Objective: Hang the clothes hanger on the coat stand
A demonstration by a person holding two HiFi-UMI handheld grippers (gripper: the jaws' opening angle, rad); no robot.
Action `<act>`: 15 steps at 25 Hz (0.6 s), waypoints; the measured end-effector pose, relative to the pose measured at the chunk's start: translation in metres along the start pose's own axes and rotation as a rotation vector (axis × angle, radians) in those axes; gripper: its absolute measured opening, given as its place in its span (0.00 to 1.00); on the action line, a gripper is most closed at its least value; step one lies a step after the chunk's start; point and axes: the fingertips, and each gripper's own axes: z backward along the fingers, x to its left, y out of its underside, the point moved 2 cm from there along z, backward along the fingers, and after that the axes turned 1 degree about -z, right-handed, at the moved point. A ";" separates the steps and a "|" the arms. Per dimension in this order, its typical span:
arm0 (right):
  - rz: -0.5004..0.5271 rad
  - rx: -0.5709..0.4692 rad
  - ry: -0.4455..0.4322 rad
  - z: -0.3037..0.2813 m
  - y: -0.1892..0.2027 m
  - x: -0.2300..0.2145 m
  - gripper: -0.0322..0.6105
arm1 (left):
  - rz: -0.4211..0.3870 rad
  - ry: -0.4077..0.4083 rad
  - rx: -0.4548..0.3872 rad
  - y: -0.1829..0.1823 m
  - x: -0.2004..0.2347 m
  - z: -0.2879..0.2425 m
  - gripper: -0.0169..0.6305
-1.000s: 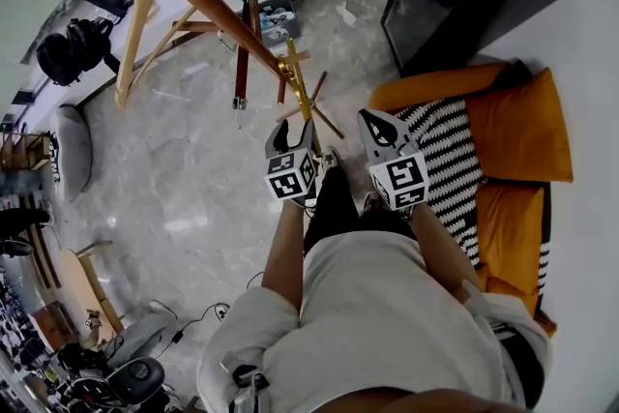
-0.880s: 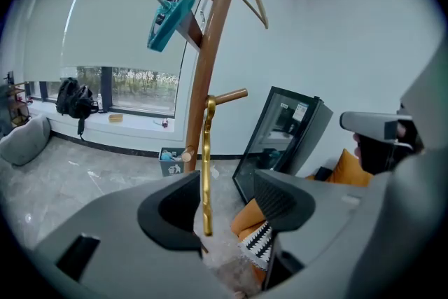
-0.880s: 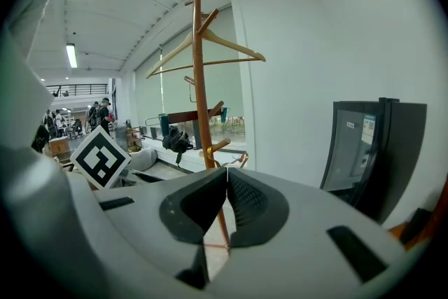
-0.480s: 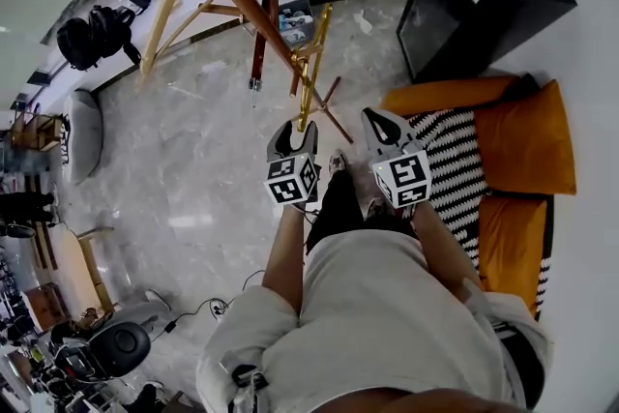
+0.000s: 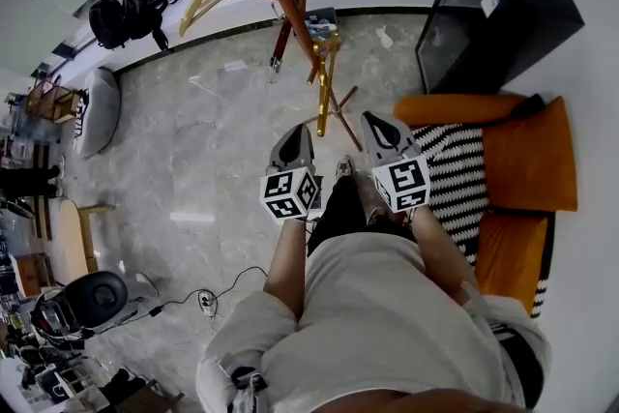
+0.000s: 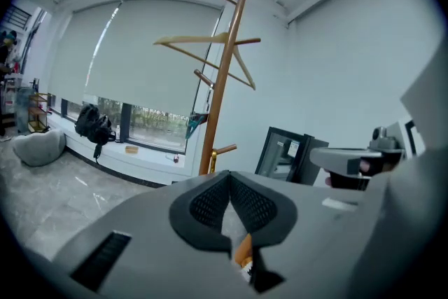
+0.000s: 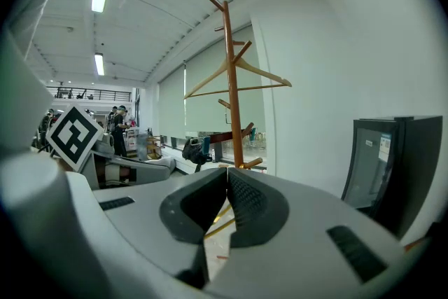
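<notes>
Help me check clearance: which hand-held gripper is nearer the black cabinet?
Right. The right hand-held gripper sits below-left of the black cabinet in the head view; the left hand-held gripper, jaws just closed on nothing, is farther left still.

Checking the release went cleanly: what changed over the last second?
The left gripper has just been closing its jaws on nothing. The head view shifted: the brown wooden coat stand shows nearer top centre. Unchanged: the pale wooden clothes hanger hangs on the stand; the right gripper stays shut and empty.
</notes>
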 end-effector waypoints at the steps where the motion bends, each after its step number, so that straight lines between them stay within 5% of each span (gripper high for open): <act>1: -0.001 -0.008 -0.007 0.005 -0.001 0.006 0.06 | -0.009 -0.007 -0.017 -0.004 -0.003 0.009 0.04; 15: 0.019 -0.072 -0.032 0.053 -0.021 0.054 0.06 | -0.117 -0.050 -0.070 -0.020 -0.030 0.091 0.04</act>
